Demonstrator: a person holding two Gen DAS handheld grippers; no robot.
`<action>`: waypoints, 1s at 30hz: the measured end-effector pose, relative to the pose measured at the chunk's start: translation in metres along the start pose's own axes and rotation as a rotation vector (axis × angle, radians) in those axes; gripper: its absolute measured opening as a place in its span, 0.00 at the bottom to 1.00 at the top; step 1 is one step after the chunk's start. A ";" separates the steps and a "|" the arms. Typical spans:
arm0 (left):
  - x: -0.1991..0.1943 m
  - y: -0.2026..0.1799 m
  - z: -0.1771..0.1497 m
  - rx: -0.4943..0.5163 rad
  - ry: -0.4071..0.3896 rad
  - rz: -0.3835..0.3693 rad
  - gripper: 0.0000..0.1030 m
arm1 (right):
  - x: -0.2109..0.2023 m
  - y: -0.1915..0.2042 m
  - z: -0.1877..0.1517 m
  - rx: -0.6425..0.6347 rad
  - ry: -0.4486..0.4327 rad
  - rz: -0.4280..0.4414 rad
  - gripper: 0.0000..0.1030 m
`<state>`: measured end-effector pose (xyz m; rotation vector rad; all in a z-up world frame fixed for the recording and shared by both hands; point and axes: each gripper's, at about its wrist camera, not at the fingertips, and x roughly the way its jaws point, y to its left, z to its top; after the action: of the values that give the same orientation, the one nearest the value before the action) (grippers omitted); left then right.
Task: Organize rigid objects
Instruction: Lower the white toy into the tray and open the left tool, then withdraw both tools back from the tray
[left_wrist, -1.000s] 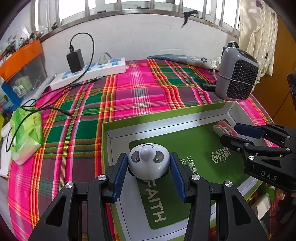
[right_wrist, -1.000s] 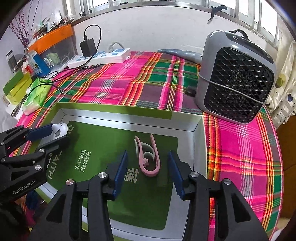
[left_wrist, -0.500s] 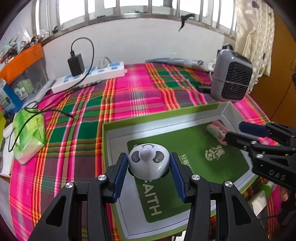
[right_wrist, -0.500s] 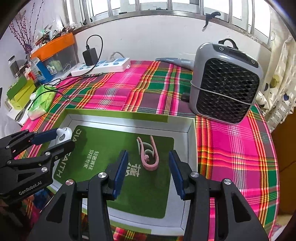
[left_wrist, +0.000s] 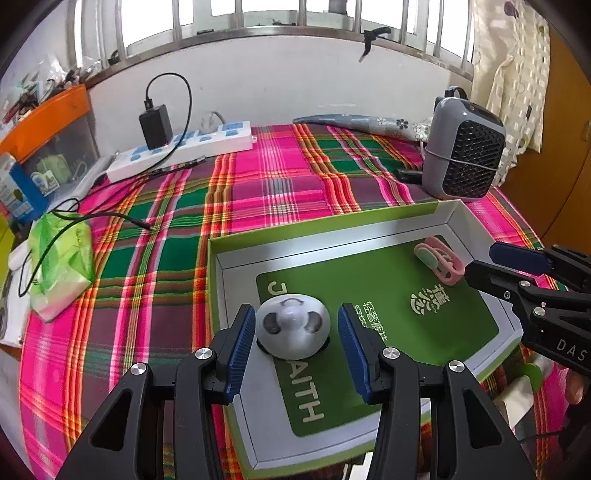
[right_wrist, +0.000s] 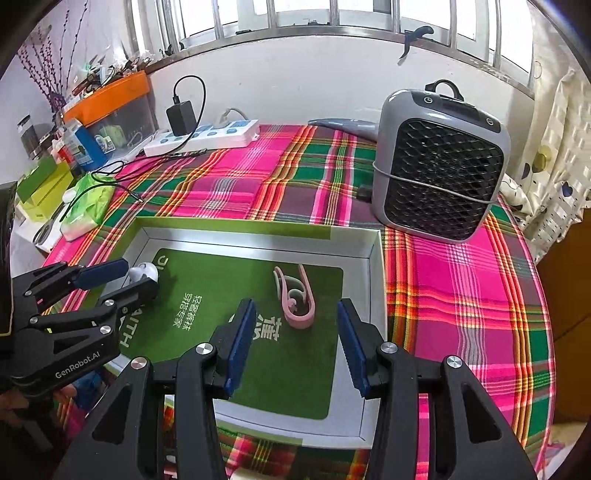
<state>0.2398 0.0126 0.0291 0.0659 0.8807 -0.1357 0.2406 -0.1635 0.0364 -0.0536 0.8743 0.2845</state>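
Panda toy (left_wrist: 293, 328), round, glossy, between parted left fingers (left_wrist: 241, 341); right fingers (right_wrist: 240, 339) parted, empty.

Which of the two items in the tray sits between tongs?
The round panda toy, between the left tongs; the pink clip lies beyond the right tongs.

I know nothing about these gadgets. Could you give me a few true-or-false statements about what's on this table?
1. The pink clip lies inside the green box. True.
2. The grey fan heater stands inside the box. False: it stands on the plaid cloth, outside the box.
3. The right gripper is clamped on the clip. False: its jaws stand open and the clip lies loose on the box floor.
4. A black charger is plugged into the white power strip. True.
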 end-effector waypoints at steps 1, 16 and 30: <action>-0.003 0.000 -0.001 0.001 -0.002 -0.001 0.45 | -0.002 0.000 -0.001 0.002 -0.002 0.001 0.45; -0.062 0.001 -0.034 -0.060 -0.045 -0.026 0.45 | -0.044 0.001 -0.028 0.031 -0.053 -0.004 0.45; -0.105 0.029 -0.110 -0.185 -0.039 0.060 0.45 | -0.082 0.022 -0.086 0.002 -0.091 0.002 0.45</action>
<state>0.0943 0.0631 0.0401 -0.0829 0.8478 0.0014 0.1199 -0.1748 0.0452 -0.0381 0.7840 0.2857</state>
